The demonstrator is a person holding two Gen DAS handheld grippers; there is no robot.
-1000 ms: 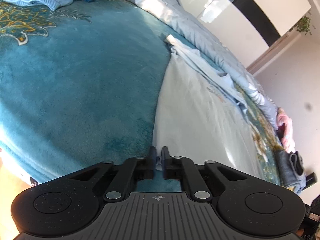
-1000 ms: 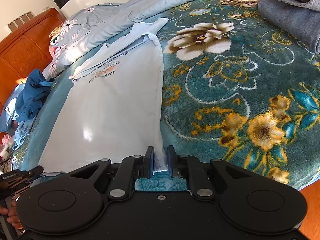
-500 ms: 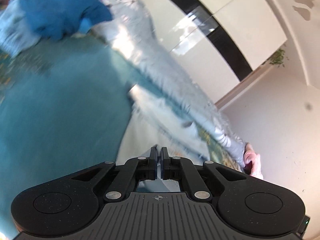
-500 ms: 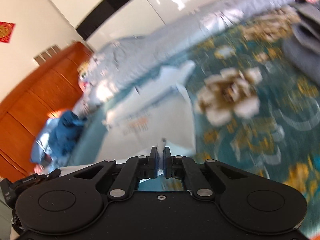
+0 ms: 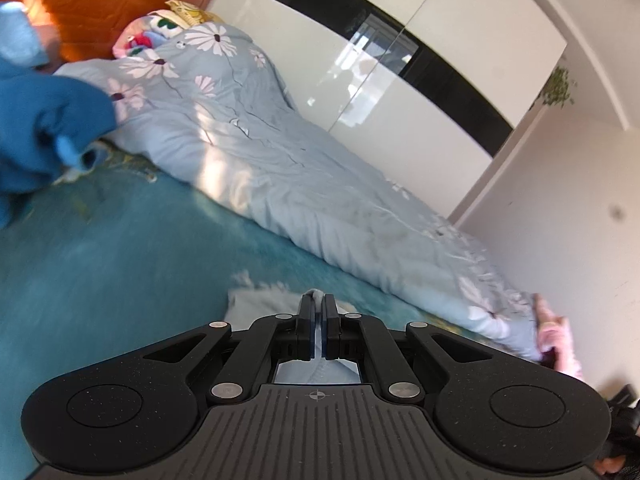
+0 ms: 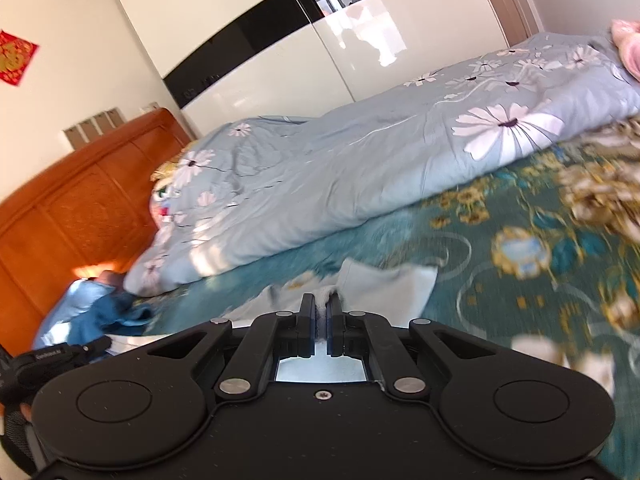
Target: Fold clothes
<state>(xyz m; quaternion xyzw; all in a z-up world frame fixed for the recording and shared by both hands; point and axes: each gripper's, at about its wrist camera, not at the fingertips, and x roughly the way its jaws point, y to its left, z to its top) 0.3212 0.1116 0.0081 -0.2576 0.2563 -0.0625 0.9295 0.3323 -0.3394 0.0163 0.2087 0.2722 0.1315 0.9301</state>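
A pale blue shirt [image 6: 384, 284] lies on the teal flowered blanket [image 6: 520, 248], its far part showing just beyond my fingers. My right gripper [image 6: 319, 300] is shut on a corner of its hem, with white cloth pinched between the pads. In the left wrist view the same shirt [image 5: 260, 304] peeks out past my left gripper [image 5: 318, 300], which is shut on the other hem corner; pale cloth fills the slot behind the jaws. Both grippers are lifted above the blanket [image 5: 120, 264] and point toward the far side of the bed. Most of the shirt hangs hidden under the grippers.
A rolled grey-blue flowered quilt [image 5: 280, 168] runs along the far side of the bed. Dark blue clothes [image 5: 44, 136] are heaped at the left by the wooden headboard [image 6: 80, 200]. Pink cloth [image 5: 560, 340] lies at the right. White wardrobe doors [image 6: 360, 40] stand behind.
Both grippers rose from the near hem and carried it forward over the shirt toward the quilt. The right jaws closed fully on the cloth. The flat shirt body has dropped out of sight.
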